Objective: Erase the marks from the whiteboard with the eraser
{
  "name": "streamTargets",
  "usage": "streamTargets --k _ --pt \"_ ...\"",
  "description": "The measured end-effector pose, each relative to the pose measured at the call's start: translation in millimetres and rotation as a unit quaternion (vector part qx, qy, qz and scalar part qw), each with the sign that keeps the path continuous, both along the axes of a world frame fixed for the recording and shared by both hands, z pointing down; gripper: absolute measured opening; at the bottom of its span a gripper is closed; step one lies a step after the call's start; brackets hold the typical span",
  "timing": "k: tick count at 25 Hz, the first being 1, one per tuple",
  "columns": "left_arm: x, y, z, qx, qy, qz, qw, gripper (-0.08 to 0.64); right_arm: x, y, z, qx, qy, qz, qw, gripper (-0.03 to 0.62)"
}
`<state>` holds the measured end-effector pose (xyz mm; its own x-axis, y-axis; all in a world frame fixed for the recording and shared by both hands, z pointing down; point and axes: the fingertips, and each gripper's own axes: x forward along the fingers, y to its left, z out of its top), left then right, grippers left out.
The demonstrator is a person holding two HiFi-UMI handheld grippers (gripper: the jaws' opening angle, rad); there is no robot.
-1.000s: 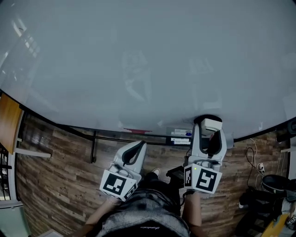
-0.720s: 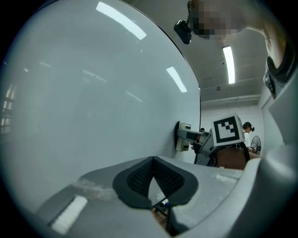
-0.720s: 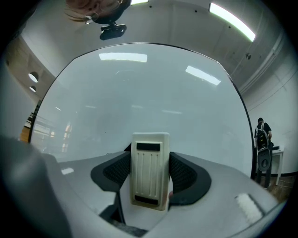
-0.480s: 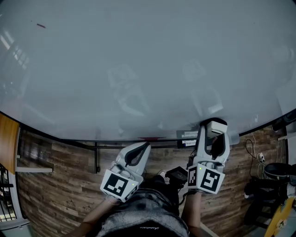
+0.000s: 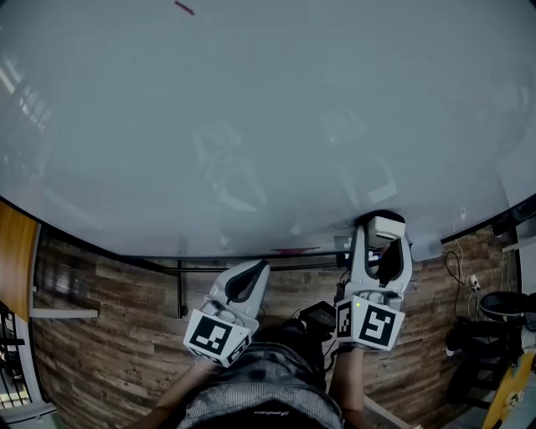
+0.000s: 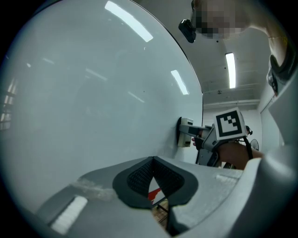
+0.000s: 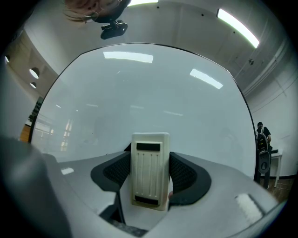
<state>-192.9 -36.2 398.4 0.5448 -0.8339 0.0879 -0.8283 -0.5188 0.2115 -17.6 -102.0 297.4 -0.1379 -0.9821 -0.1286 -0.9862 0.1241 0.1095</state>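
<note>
While the right gripper (image 5: pixel 381 239) stood clamped on the white eraser (image 5: pixel 384 226), its jaws pressing the eraser's two long sides, the eraser's face lay against the whiteboard (image 5: pixel 251 126) near the board's lower right edge (the left gripper view showed it flat on the surface). The left gripper (image 5: pixel 254 272) hung lower and to the left, just off the board and above the wooden floor (image 5: pixel 100 335), with its jaws together at the tips and nothing between them. One short reddish mark (image 5: pixel 183 7) sat far up on the left part of the board, well apart from the eraser. On the ledge under the board, between the two grippers, lay a slim red object (image 5: pixel 293 250).
</note>
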Motion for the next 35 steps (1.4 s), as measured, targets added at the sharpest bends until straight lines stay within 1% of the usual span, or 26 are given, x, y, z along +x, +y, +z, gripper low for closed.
streamTargets --k 4,9,13,18,21,25,32,35 --pt "-20.8 5.2 -0.8 0.004 0.0 -0.002 1.0 0.003 -21.7 5.9 -1.4 0.001 0.002 -0.001 1.0 0.261" --pt "-58.8 8.8 1.0 0.008 0.0 -0.004 1.0 0.003 -60.3 11.3 0.1 0.003 0.001 -0.001 1.0 0.261" --pt "-78.9 16.3 4.2 0.006 0.0 -0.002 1.0 0.003 -82.9 17.7 1.0 0.004 -0.001 -0.001 1.0 0.261" --pt "-139.0 13.5 26.8 -0.001 0.001 -0.004 1.0 0.003 -147.2 11.4 20.0 0.002 0.002 -0.008 1.0 0.261" --pt "-161.2 17.4 25.7 -0.002 0.001 -0.008 1.0 0.003 -175.1 14.2 17.9 0.002 0.003 -0.018 1.0 0.261" --pt "-167.6 23.9 17.8 0.0 -0.001 -0.014 0.9999 0.003 -188.8 18.7 8.7 0.007 0.01 -0.023 1.0 0.261" --pt "-170.1 34.3 4.7 -0.003 -0.006 -0.048 0.9988 0.003 -196.8 28.3 -8.3 0.019 0.008 -0.037 0.999 0.261" --pt "-182.8 39.3 2.6 -0.002 -0.005 -0.064 0.998 0.003 -218.9 34.6 -13.3 0.025 0.014 -0.056 0.998 0.261"
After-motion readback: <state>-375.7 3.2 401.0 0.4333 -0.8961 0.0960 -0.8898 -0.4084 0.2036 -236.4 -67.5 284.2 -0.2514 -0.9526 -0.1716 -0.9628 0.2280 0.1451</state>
